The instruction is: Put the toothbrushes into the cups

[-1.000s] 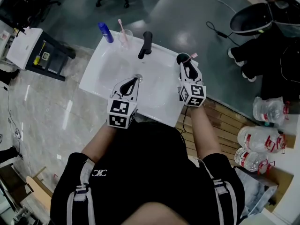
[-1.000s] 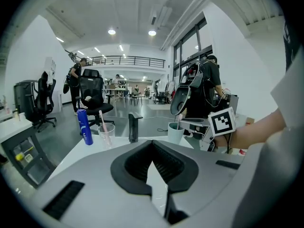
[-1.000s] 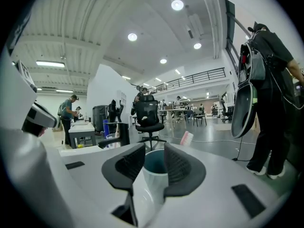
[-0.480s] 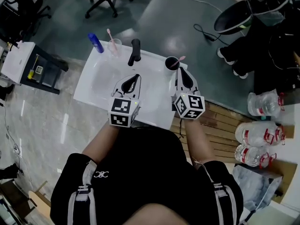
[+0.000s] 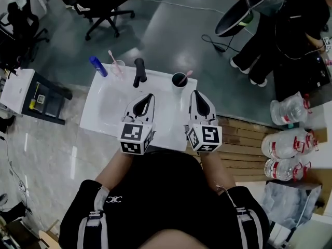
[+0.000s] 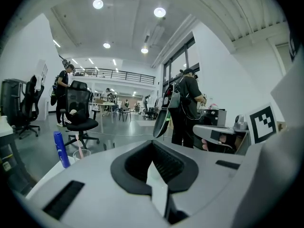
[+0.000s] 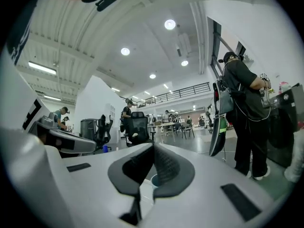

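Observation:
A clear cup (image 5: 119, 66) with a pink toothbrush in it stands at the white sink's (image 5: 104, 113) far left. At the far right corner stands a black cup (image 5: 179, 80), and a pink toothbrush (image 5: 187, 75) leans out of it. My left gripper (image 5: 150, 95) hovers over the basin, shut and empty. My right gripper (image 5: 194, 92) hangs just short of the black cup, also shut with nothing in it. In the left gripper view the jaws (image 6: 153, 142) meet, with the clear cup (image 6: 81, 153) low at the left. The right gripper view shows shut jaws (image 7: 153, 145).
A blue bottle (image 5: 97, 65) and a black tap (image 5: 139, 71) stand along the sink's far edge. Water bottles (image 5: 288, 154) lie on the floor at the right. Office chairs (image 5: 98, 4) and a standing person (image 6: 186, 103) are beyond the sink.
Both grippers have risen and drawn back toward me. The right gripper has come away from the black cup, leaving the pink toothbrush in it.

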